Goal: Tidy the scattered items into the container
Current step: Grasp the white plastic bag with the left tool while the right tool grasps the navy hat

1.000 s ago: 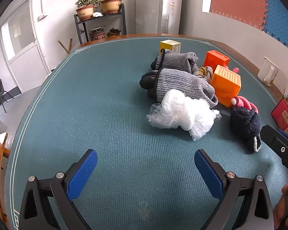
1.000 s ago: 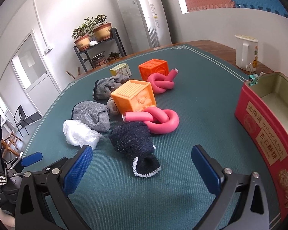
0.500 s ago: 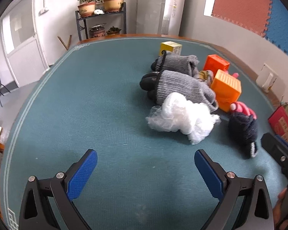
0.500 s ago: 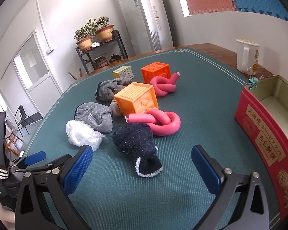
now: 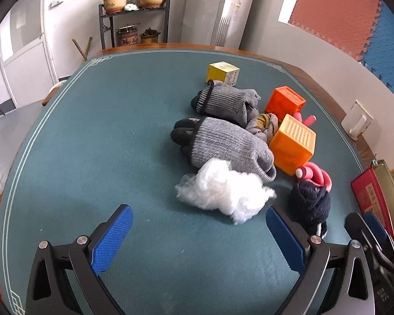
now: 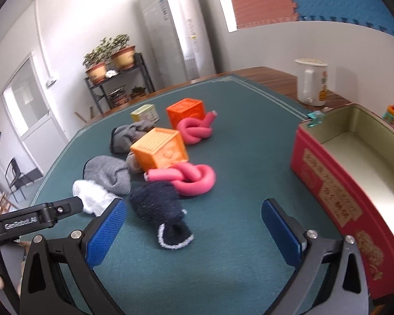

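Note:
A heap of items lies on the green table mat: a crumpled white plastic bag (image 5: 223, 191), two grey gloves (image 5: 228, 147), two orange cubes (image 5: 293, 144), a yellow box (image 5: 223, 73), pink foam knots (image 6: 191, 179) and a dark navy sock (image 6: 157, 204). An open red tin (image 6: 336, 183) with a gold inside stands at the right. My left gripper (image 5: 197, 236) is open, just short of the white bag. My right gripper (image 6: 194, 231) is open too, with the navy sock lying between and just beyond its fingers.
A white jug (image 6: 311, 81) stands on the wooden table edge behind the tin. A plant shelf (image 5: 135, 18) and a tall white appliance (image 6: 168, 34) are against the far wall. The left gripper's body (image 6: 34, 219) reaches in at the left of the right wrist view.
Both grippers have moved forward toward the heap. The white bag and navy sock sit closer to the fingers. Both stay open and nothing has been picked up.

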The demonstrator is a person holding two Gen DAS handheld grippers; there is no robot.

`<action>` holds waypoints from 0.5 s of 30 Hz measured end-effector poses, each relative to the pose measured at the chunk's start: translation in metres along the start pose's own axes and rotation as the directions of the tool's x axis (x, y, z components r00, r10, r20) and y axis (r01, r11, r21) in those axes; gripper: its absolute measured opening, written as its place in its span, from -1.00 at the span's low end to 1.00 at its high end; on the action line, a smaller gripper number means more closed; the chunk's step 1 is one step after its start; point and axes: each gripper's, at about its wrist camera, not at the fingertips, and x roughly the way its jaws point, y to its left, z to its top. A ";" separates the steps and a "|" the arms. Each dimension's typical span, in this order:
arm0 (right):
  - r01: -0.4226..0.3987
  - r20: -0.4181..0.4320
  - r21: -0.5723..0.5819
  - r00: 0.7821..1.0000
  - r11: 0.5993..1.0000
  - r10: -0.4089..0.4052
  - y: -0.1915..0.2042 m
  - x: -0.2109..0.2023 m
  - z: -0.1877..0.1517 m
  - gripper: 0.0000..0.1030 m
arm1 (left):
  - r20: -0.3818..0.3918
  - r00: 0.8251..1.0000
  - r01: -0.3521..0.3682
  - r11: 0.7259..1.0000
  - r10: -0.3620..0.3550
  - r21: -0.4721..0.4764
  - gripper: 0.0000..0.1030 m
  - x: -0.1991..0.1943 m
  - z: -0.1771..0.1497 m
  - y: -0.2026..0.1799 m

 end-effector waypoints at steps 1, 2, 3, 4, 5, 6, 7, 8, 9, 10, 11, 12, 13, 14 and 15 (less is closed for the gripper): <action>0.006 0.005 0.005 1.000 1.000 -0.006 0.001 0.000 0.001 1.00 | -0.003 1.000 -0.005 1.000 0.005 0.005 0.99 0.003 0.001 -0.003; 0.011 0.010 0.011 1.000 1.000 -0.011 0.000 -0.001 0.003 1.00 | -0.007 1.000 -0.005 1.000 0.005 0.009 0.99 0.006 0.002 -0.005; 0.016 0.015 0.018 1.000 1.000 -0.016 -0.001 -0.002 0.004 1.00 | -0.010 1.000 0.001 1.000 -0.001 0.013 0.99 0.008 0.002 -0.008; 0.019 0.018 0.026 1.000 0.999 -0.019 -0.002 -0.002 0.004 1.00 | -0.011 1.000 0.004 1.000 -0.004 0.021 0.99 0.012 0.002 -0.012; 0.021 0.020 0.034 1.000 0.999 -0.022 -0.003 -0.002 0.005 1.00 | -0.012 1.000 0.005 0.999 -0.005 0.031 0.99 0.016 0.002 -0.017; 0.021 0.020 0.035 1.000 0.999 -0.022 -0.003 -0.002 0.005 1.00 | -0.012 1.000 0.000 0.999 0.000 0.036 0.99 0.018 0.002 -0.017; 0.021 0.018 0.035 1.000 0.999 -0.022 -0.003 -0.001 0.006 1.00 | -0.011 1.000 -0.009 0.999 0.009 0.037 0.99 0.019 0.002 -0.016; 0.020 0.017 0.034 1.000 0.999 -0.021 -0.003 0.000 0.006 1.00 | -0.010 1.000 -0.018 0.999 0.018 0.037 0.99 0.021 0.002 -0.014; 0.020 0.016 0.034 1.000 0.999 -0.020 -0.003 0.000 0.006 1.00 | -0.009 1.000 -0.027 0.999 0.027 0.038 0.99 0.022 0.001 -0.012; 0.019 0.015 0.033 1.000 0.999 -0.020 -0.003 0.001 0.006 1.00 | -0.008 0.999 -0.036 0.999 0.036 0.039 0.99 0.024 0.001 -0.011; 0.019 0.013 0.032 1.000 0.999 -0.019 -0.002 0.001 0.006 1.00 | -0.007 0.999 -0.045 0.998 0.045 0.039 0.99 0.025 0.001 -0.009; 0.018 0.012 0.032 1.000 0.999 -0.019 -0.002 0.002 0.006 1.00 | -0.006 0.998 -0.054 0.998 0.054 0.040 0.98 0.027 0.000 -0.007; 0.018 0.011 0.031 1.000 0.999 -0.018 -0.002 0.003 0.006 1.00 | -0.005 0.998 -0.063 0.997 0.063 0.040 0.98 0.028 0.000 -0.005; 0.017 0.009 0.030 1.000 0.999 -0.017 -0.002 0.003 0.006 1.00 | -0.004 0.997 -0.072 0.997 0.072 0.041 0.97 0.030 0.000 -0.004; 0.017 0.008 0.030 1.000 0.999 -0.017 -0.002 0.004 0.006 1.00 | -0.003 0.997 -0.081 0.996 0.081 0.042 0.90 0.031 -0.001 -0.002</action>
